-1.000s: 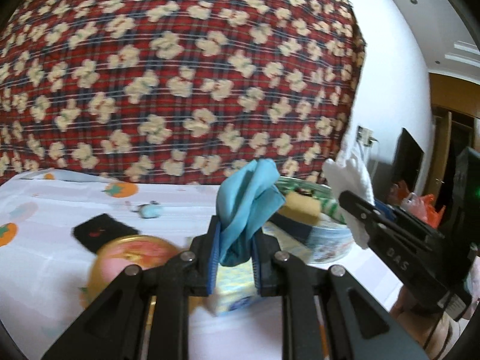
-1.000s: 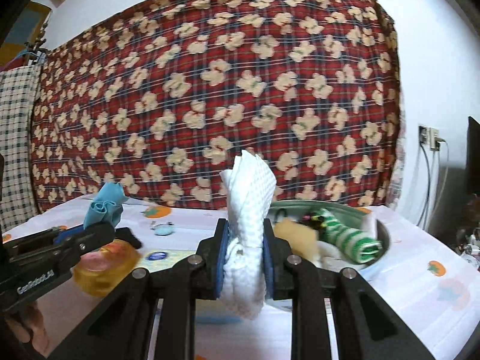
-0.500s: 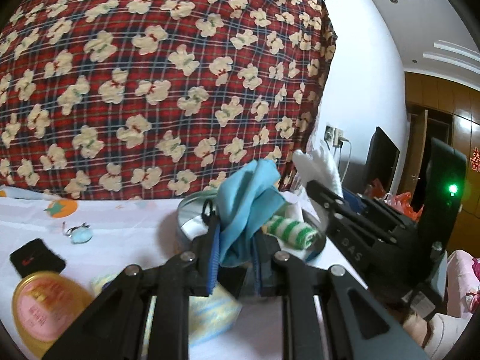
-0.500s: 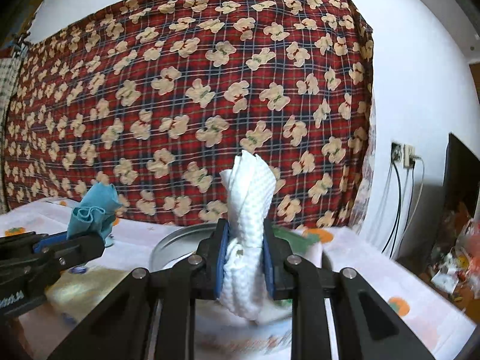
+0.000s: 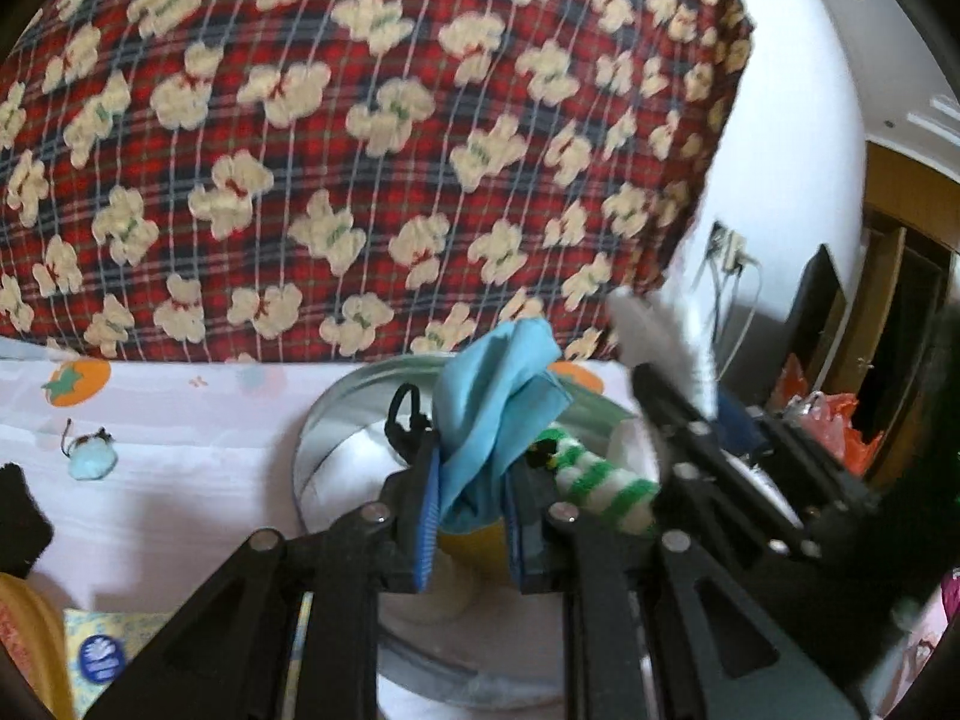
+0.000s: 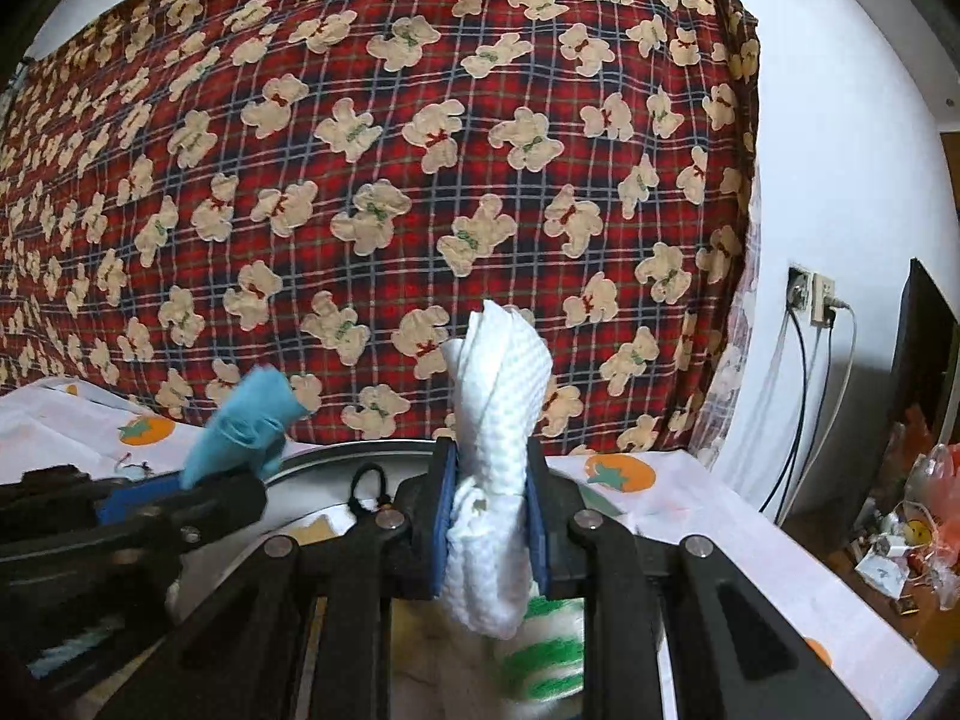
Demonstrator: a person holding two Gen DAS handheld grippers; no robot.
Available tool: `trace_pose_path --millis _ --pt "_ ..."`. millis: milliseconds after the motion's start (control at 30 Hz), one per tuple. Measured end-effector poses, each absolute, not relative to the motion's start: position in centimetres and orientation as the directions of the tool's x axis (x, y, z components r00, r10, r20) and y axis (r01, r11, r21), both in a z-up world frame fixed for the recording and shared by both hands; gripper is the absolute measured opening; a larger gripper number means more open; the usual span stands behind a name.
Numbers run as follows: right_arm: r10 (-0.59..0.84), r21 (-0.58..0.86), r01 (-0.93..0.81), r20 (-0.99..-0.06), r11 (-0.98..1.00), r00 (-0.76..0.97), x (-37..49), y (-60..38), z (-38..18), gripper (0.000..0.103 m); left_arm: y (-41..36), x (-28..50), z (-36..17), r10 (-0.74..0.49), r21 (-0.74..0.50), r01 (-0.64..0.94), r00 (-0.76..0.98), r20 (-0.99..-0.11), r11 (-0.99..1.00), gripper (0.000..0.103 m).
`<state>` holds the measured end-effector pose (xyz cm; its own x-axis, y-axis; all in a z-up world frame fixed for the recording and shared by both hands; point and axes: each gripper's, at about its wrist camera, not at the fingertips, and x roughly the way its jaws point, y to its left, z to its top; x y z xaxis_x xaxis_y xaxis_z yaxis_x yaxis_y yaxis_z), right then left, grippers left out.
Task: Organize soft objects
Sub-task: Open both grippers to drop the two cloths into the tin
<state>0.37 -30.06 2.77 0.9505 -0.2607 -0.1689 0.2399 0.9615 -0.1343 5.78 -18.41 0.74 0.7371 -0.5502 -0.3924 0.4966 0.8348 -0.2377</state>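
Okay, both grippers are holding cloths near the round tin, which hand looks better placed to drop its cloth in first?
Probably left. The left gripper holds the blue cloth over the tin; the right gripper's white cloth also hangs over it, less clearly centred.

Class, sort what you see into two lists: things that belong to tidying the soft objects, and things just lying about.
Belongs to the job:
- blue cloth in the left tongs
- white cloth in the right tongs
- round tin
- green striped sock in it

Just lying about:
- tissue packet
- small blue trinket
- wall socket
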Motion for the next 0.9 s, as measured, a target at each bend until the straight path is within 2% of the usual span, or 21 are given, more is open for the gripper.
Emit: trace_pose_path --millis 133,267,300,467,500,533,567,600,633,700,767,900 --pt "-0.263 -0.134 0.241 -0.187 0.961 0.946 1.2 -31.0 2.7 0.023 -19.6 7.2 -0.2 -0.528 -0.228 0.478 0.732 -0.431 0.848 0.016" --pt "-0.216 -0.079 0.202 -0.275 0.976 0.937 2.6 -32.4 2.1 0.023 -20.1 7.8 -1.0 -0.509 -0.217 0.465 0.720 -0.471 0.858 0.017" --pt "-0.204 -0.062 0.194 -0.290 0.979 0.935 2.9 -32.7 2.0 0.023 -20.1 7.8 -1.1 -0.502 -0.215 0.457 0.725 -0.472 0.863 0.020" --pt "-0.154 0.004 0.164 -0.320 0.986 0.935 3.3 -33.5 1.7 0.034 -19.7 7.3 -0.8 -0.431 -0.167 0.402 0.770 -0.470 0.900 0.053" --pt "-0.157 0.007 0.168 -0.319 0.986 0.935 3.3 -33.5 1.7 0.038 -19.3 7.2 -0.7 -0.415 -0.173 0.380 0.778 -0.472 0.909 0.063" --pt "-0.161 0.019 0.175 -0.316 0.984 0.935 3.1 -33.8 1.7 0.049 -18.8 7.3 -0.6 -0.408 -0.190 0.362 0.781 -0.473 0.913 0.075" --pt "-0.165 0.034 0.185 -0.314 0.982 0.935 3.0 -34.0 1.8 0.057 -18.4 7.4 -0.6 -0.402 -0.209 0.344 0.781 -0.478 0.915 0.082" --pt "-0.173 0.059 0.201 -0.309 0.978 0.935 2.8 -34.5 1.9 0.072 -17.9 7.5 -0.5 -0.395 -0.231 0.321 0.781 -0.485 0.919 0.099" --pt "-0.185 0.086 0.220 -0.301 0.972 0.935 2.5 -35.0 2.0 0.082 -17.1 7.6 -0.5 -0.389 -0.270 0.289 0.781 -0.489 0.919 0.103" --pt "-0.192 0.154 0.238 -0.262 0.959 0.946 1.5 -36.1 2.2 0.088 -16.2 7.6 -0.5 -0.409 -0.328 0.273 0.778 -0.477 0.904 0.103" --pt "-0.179 0.201 0.225 -0.223 0.953 0.958 0.6 -36.5 2.4 0.088 -15.9 7.5 -0.5 -0.420 -0.337 0.282 0.776 -0.470 0.898 0.103" --pt "-0.200 0.169 0.235 -0.201 0.957 0.959 0.2 -35.8 2.7 0.088 -16.2 6.7 -0.2 -0.403 -0.294 0.296 0.804 -0.437 0.909 0.103"
